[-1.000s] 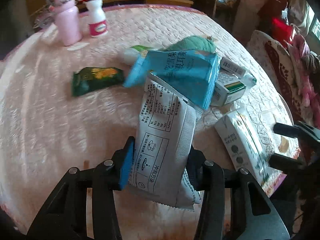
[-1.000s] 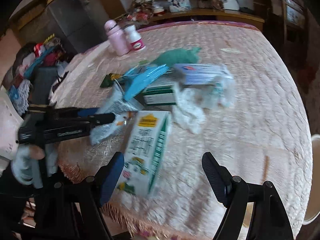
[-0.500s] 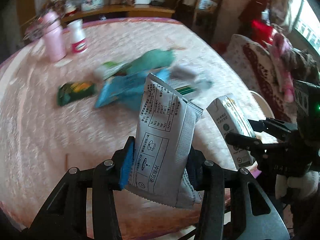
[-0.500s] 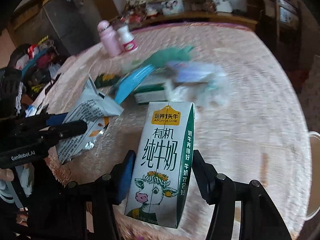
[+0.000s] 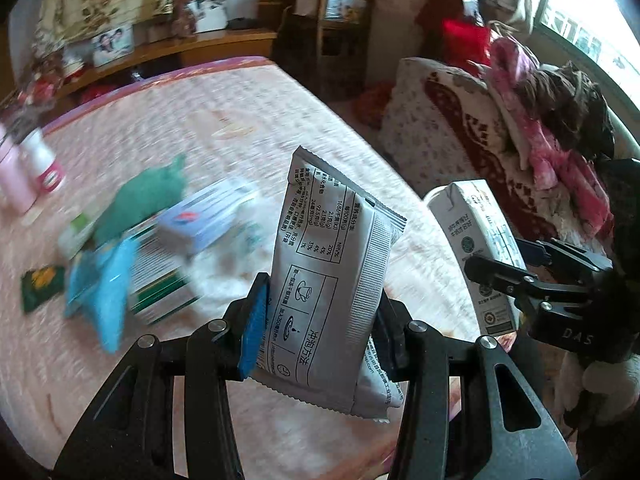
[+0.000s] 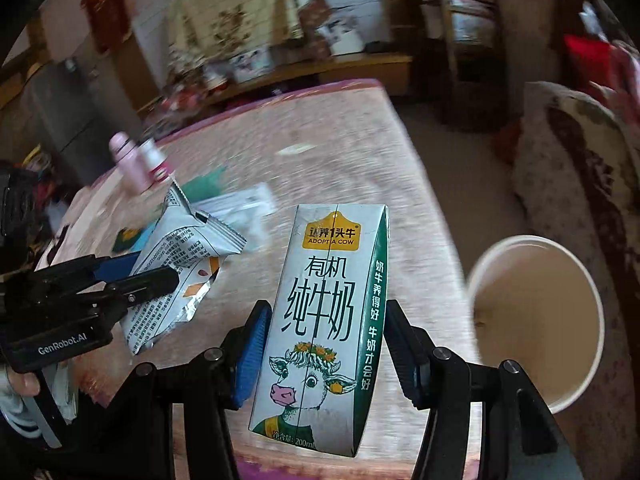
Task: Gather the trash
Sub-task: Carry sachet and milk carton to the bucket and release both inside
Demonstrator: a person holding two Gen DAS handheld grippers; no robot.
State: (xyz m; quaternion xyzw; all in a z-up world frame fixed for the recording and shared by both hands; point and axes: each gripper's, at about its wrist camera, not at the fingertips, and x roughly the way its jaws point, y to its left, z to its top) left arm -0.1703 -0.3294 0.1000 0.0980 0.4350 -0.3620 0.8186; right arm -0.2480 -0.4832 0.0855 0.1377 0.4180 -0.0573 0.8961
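The right gripper (image 6: pixel 324 344) was closed on the milk carton (image 6: pixel 324 320), which stood upright between its fingers above the table (image 6: pixel 340 140) edge, and the left gripper (image 5: pixel 320 320) was closed on the silver packet (image 5: pixel 332 280), also held with its long axis pointing up. The white bin (image 6: pixel 536 328) stood on the floor just beside the table, to the right of the carton and lower. I judged the right gripper to be the nearer one, so the carton probably needed only a short move rightward and down.
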